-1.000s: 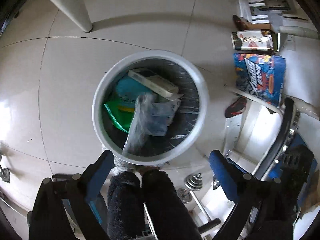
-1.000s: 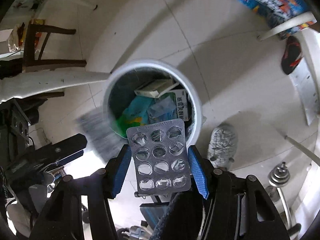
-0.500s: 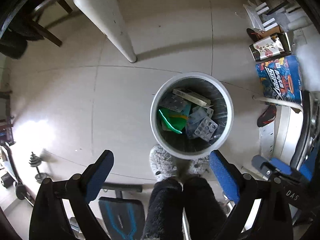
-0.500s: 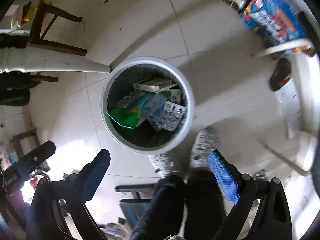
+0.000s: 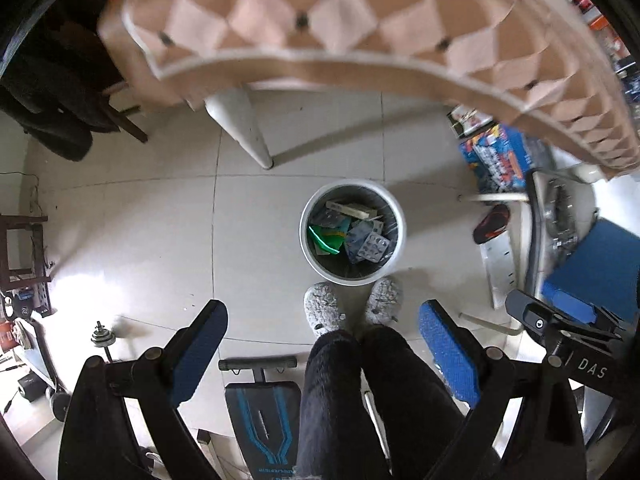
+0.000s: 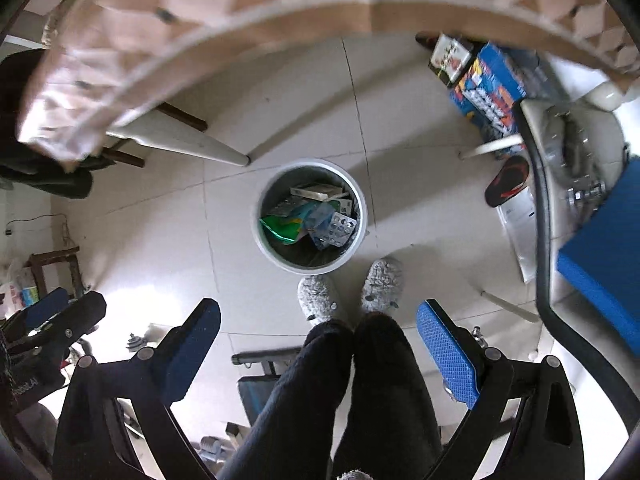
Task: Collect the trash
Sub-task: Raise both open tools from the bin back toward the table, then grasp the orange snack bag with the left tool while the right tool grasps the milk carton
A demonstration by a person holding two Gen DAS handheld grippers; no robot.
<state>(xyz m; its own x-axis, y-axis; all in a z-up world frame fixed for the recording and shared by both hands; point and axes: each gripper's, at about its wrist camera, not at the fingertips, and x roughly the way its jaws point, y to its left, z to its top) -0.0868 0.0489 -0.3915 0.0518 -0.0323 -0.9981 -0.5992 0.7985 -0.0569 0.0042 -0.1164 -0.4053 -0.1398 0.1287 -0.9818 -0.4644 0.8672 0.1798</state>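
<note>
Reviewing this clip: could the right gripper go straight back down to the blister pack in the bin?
Probably yes. The right gripper points down with jaws wide and empty, the blister pack lies on top of the trash in the open bin, and nothing blocks the drop, though the bin sits well below.

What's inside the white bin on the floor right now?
The bin holds a silver blister pack on top, a green wrapper, a flat pale box and bluish packaging, in a dark liner. Whatever lies beneath that litter is covered.

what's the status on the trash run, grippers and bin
Left gripper open, empty. Right gripper open, empty. Blister pack lies in trash bin. Nothing blocking bin; slippers beside it.
</note>
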